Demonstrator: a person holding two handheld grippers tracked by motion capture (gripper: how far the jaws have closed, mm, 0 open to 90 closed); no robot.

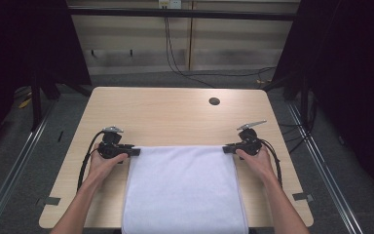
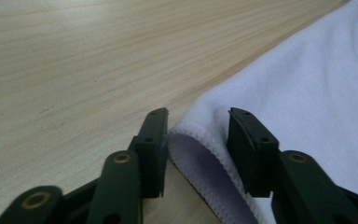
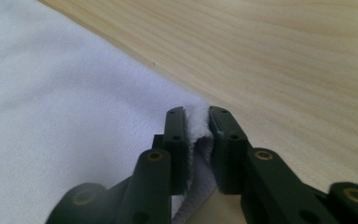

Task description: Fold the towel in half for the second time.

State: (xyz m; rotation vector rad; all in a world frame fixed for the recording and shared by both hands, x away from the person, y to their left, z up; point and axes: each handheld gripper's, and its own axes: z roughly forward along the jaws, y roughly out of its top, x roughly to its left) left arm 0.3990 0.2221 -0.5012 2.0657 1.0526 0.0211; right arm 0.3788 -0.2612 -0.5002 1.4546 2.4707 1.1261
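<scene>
While the white towel [image 1: 185, 190] lies on the tabletop [image 1: 175, 114], the right tongs [image 3: 196, 116] pinch its corner. The left tongs [image 2: 198, 116] stand apart around the other corner, pads not touching.

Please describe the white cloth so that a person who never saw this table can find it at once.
Look at the light wooden table. On its near half lies a white towel, hanging over the front edge. It is the one soft thing there, with a hand-held gripper at each far corner.
</scene>
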